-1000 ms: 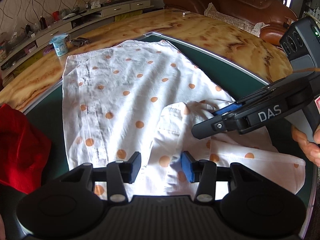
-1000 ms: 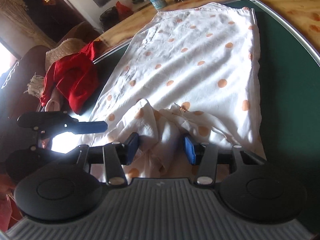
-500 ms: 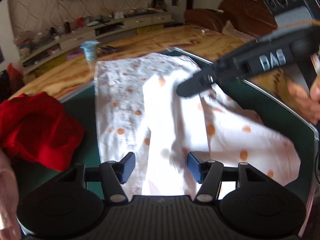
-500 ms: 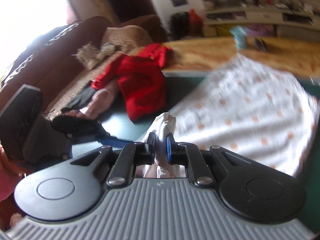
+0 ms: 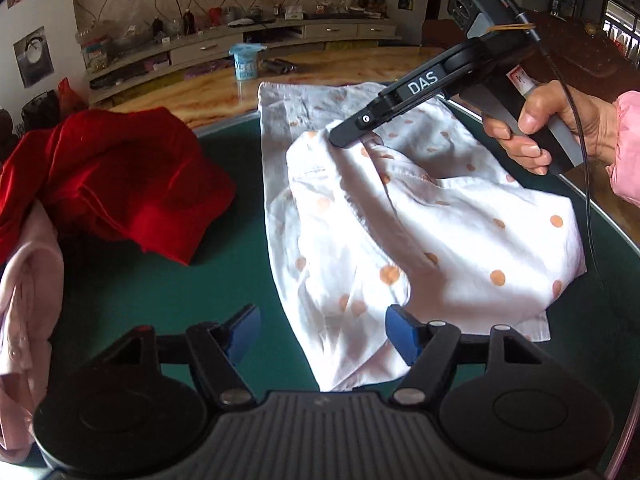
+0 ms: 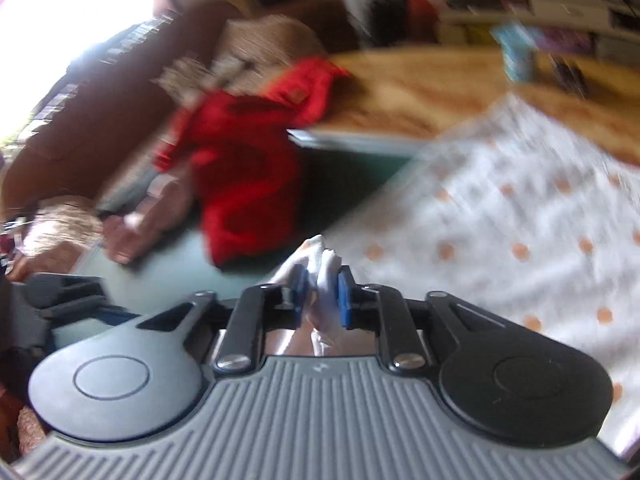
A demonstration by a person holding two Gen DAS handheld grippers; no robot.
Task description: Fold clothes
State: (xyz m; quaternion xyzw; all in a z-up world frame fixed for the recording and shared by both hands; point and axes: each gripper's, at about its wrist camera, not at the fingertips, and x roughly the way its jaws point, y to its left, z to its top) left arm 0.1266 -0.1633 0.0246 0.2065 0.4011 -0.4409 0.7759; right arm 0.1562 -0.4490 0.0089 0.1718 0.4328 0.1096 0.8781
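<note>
A white garment with orange dots [image 5: 400,216] lies on the dark green mat [image 5: 140,288], its near part bunched and folded over. My left gripper [image 5: 322,334] is open and empty, its blue pads just above the garment's near left corner. My right gripper [image 6: 320,292] is shut on a pinch of the white dotted cloth [image 6: 500,232]. In the left wrist view the right gripper [image 5: 340,138] holds that fold lifted over the garment's far half. The right wrist view is blurred.
A red garment [image 5: 108,176] is heaped on the mat's left, with a pink one [image 5: 24,304] at the near left edge. A blue-capped cup [image 5: 246,62] stands on the wooden table [image 5: 208,92] behind. A brown sofa [image 6: 100,92] lies beyond the mat.
My right gripper shut on the garment's near part and carried it up and toward the far end. My left gripper pulled back toward the near edge and stayed open.
</note>
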